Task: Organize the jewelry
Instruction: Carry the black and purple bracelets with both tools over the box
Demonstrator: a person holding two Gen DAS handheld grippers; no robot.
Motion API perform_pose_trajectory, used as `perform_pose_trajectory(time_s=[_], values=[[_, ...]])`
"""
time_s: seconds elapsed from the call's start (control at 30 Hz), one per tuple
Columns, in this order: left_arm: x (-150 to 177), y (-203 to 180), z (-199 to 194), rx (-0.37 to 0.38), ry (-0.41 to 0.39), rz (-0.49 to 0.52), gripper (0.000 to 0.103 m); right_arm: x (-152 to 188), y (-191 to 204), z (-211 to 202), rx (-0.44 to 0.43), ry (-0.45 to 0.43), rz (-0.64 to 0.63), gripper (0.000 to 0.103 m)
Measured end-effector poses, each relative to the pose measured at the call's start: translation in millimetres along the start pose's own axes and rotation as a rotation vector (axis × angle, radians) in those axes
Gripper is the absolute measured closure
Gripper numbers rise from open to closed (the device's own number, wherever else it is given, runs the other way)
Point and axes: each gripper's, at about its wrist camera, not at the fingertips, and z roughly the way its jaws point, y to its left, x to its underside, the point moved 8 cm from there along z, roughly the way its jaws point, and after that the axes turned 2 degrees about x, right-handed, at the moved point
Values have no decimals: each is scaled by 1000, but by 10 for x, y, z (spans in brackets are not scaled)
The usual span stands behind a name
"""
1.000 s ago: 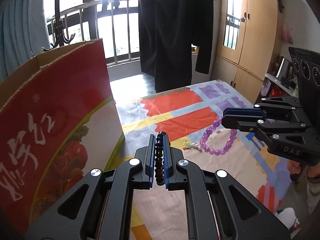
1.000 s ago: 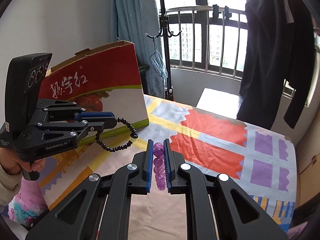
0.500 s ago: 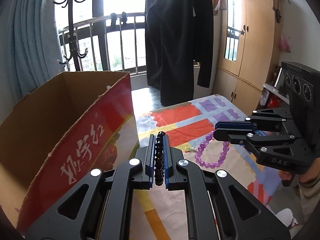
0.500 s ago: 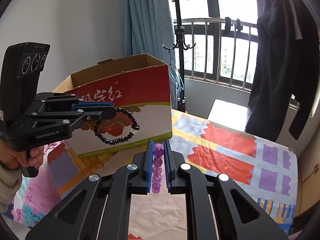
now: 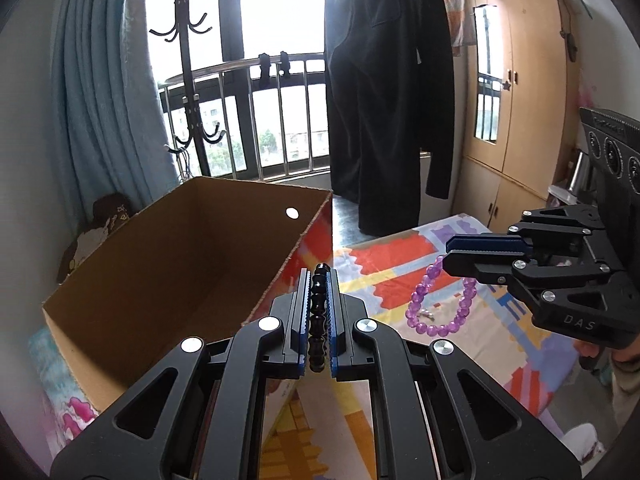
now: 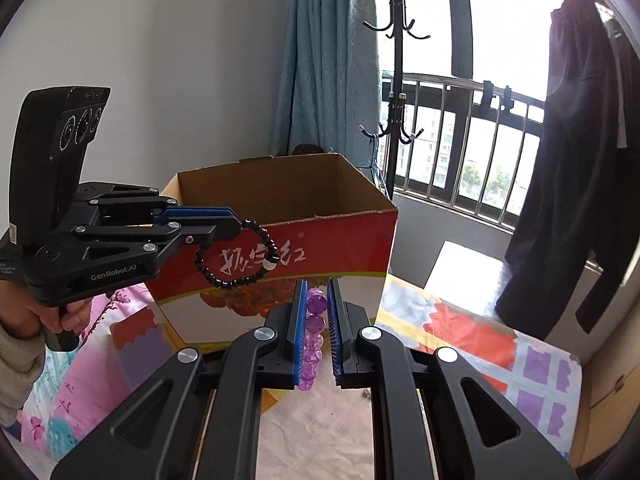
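GenRobot.AI left claw (image 6: 236, 229), DAS right claw (image 5: 450, 256)

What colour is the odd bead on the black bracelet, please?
White, on the black bracelet; clearest in the right wrist view.

The box (image 5: 192, 264) stands on the bed (image 5: 400, 280), open at the top, with the coat stand (image 5: 188, 80) and railing (image 5: 280, 112) behind it. The left gripper (image 5: 319, 280) hangs beside the box's near wall, the right gripper (image 5: 452, 256) to its right over the bed. A coat (image 5: 380, 100) hangs behind the bed, the wardrobe (image 5: 520, 100) to its right.
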Motion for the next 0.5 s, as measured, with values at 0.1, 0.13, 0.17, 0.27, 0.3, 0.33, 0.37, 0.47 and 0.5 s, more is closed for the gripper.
perform_pose_trajectory(time_s=[0.1,0.13,0.17,0.27,0.3,0.33,0.37,0.47,0.5], values=[[-47,127,-102,-16,-12,-9,96,-162,58,32,-14,-12,-9,93],[-66,169,-142,-19,-18,-12,96,-215,73,45,-12,-16,-13,93],[-79,199,-187,-23,-23,-12,96,-271,91,59,-13,-21,-17,93],[-113,326,-291,-39,-39,-23,96,-443,158,111,-28,-30,-22,93],[-122,374,-319,-44,-43,-27,96,-498,193,129,-26,-34,-33,93],[-131,426,-349,-51,-45,-29,96,-535,225,134,-28,-38,-41,93],[-136,473,-370,-56,-47,-31,96,-590,261,151,-32,-44,-49,93],[-119,620,-414,-71,-48,-43,96,-721,357,228,-40,-53,-65,93],[-109,662,-418,-76,-47,-47,96,-749,385,256,-45,-55,-68,93]])
